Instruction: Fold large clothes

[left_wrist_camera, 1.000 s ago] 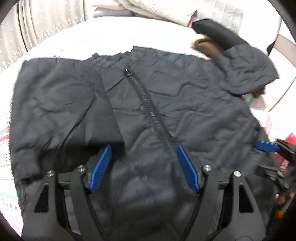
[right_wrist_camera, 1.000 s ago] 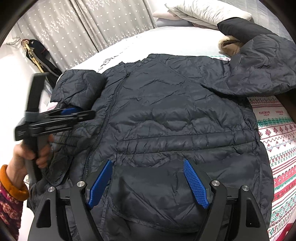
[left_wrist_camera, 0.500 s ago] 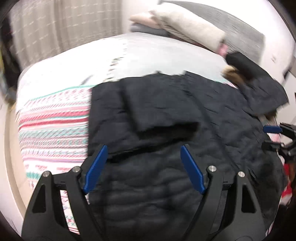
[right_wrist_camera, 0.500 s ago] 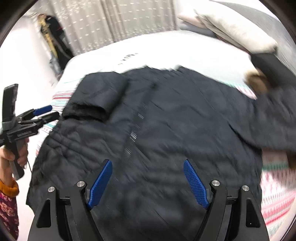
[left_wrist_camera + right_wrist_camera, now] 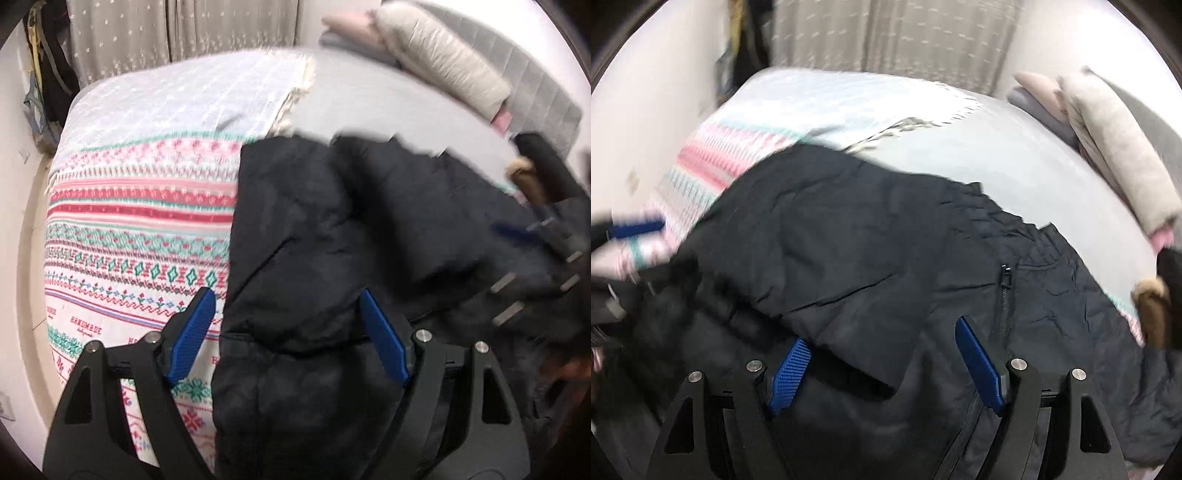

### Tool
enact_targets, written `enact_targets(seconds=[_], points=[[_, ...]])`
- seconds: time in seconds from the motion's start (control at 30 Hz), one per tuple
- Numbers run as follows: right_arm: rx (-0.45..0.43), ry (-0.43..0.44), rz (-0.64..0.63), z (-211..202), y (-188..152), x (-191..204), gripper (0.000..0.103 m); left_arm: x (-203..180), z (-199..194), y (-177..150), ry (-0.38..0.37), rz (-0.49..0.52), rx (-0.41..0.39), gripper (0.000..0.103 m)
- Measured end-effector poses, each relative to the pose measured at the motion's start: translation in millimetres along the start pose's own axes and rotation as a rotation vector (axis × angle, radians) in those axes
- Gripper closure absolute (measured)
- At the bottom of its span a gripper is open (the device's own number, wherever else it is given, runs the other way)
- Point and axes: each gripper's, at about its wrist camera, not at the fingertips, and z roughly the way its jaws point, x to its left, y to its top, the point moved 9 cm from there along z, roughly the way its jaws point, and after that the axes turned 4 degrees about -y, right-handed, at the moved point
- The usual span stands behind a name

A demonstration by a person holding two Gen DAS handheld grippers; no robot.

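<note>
Jacket (image 5: 332, 229), dark and quilted, lies spread on the patterned blanket (image 5: 140, 236); left gripper (image 5: 288, 332) hovers over its edge, jaws wide, holding nothing. Right wrist view: right gripper (image 5: 886, 369) tilts down above the jacket's folded sleeve (image 5: 827, 266), jaws closing slightly, not yet pinching it.

Soft, even indoor light; both fisheye views motion-blurred (worst at their bowed, dark-vignetted edges).
</note>
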Motion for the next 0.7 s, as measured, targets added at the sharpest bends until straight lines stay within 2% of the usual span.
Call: enact_targets(seconds=[0.07, 0.13, 0.17, 0.3, 0.4, 0.5, 0.6, 0.63, 0.67, 0.7], points=[[-0.027, 0.005, 0.107, -7.8, 1.9, -30.3, 0.025, 4.0, 14.4, -6.8, 0.024, -0.002, 0.049, 0.023], [-0.042, 0.045, 0.249, -15.3, -3.5, -71.7, 0.025, 5.8, 19.7, -13.0, 0.016, -0.003, 0.064, 0.023], [-0.038, 0.087, 0.325, -17.8, -12.0, -94.9, 0.025, 6.9, 18.6, -14.1, 0.011, -0.001, 0.059, 0.023], [-0.023, 0.258, 0.5, -16.2, -38.3, -145.4, 0.024, 5.0, 11.3, -10.9, 0.011, 0.016, 0.04, 0.023], [-0.008, 0.309, 0.571, -2.1, -48.7, -162.7, 0.024, -1.0, -0.7, 0.9, 0.01, 0.026, -0.004, 0.023], [0.026, 0.338, 0.627, 18.8, -55.8, -162.4, 0.024, -10.9, -12.8, 9.6, -0.008, 0.024, -0.04, 0.023], [0.066, 0.305, 0.643, 40.1, -58.8, -155.5, 0.025, -24.0, -16.6, 18.1, -0.019, 0.031, -0.064, 0.023], [0.071, 0.296, 0.665, 45.0, -56.5, -155.1, 0.033, -26.9, -16.0, 21.4, -0.019, 0.036, -0.069, 0.023], [0.046, 0.292, 0.663, 45.4, -52.0, -152.2, 0.061, -29.2, -14.9, 23.7, -0.017, 0.04, -0.071, 0.023], [0.046, 0.317, 0.666, 43.1, -50.5, -147.9, 0.079, -32.5, -13.7, 26.5, -0.011, 0.049, -0.073, 0.023]])
